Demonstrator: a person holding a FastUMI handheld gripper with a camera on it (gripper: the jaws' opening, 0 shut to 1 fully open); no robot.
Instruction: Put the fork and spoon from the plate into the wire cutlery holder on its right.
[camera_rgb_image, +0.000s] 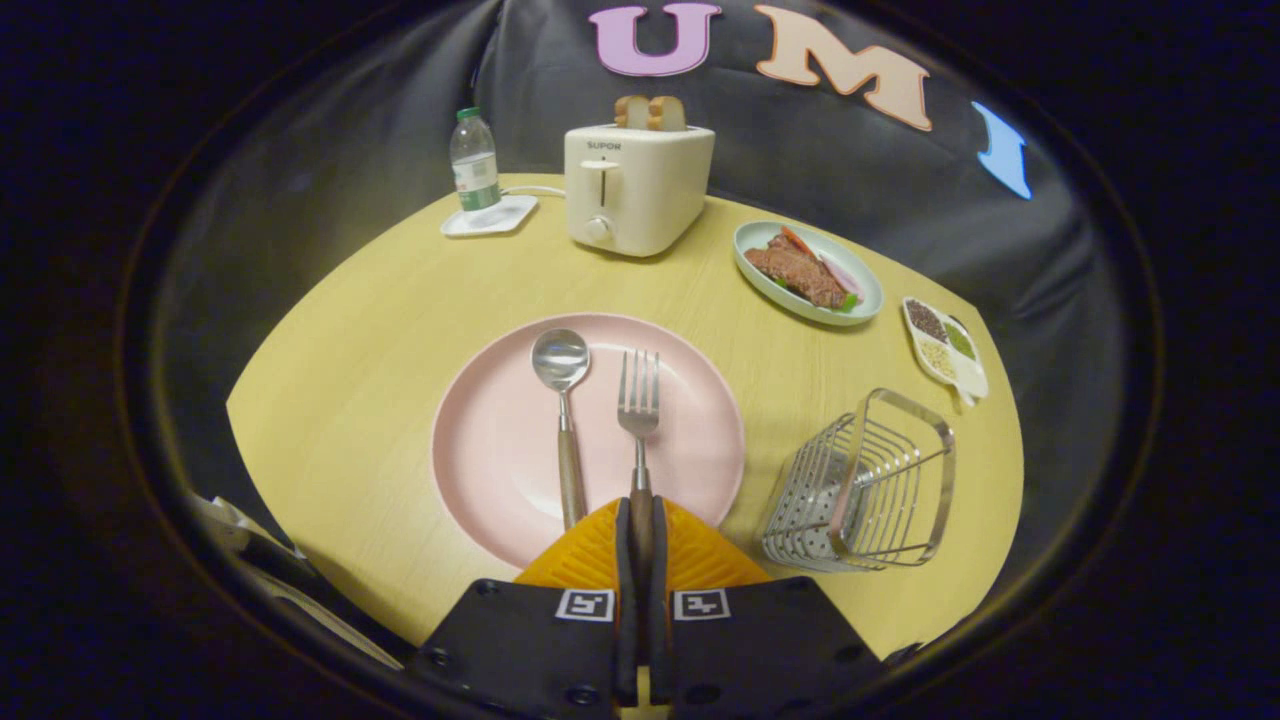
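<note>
A pink plate (500, 450) lies on the yellow table just ahead of my fingers. On it rest a spoon (563, 400) and, to its right, a fork (638, 405), both with wooden handles pointing toward me. My gripper (641, 520) is shut on the fork's handle, which runs between the two fingers, each pressing a side. The spoon's handle ends just left of my fingers, untouched. The wire cutlery holder (865, 485) stands empty on the table to the right of the plate.
Beyond the plate stand a cream toaster (637, 187) holding two bread slices and a water bottle (474, 160) on a white coaster. A green dish with meat (806, 272) and a small divided seasoning tray (945, 345) lie at the far right, behind the holder.
</note>
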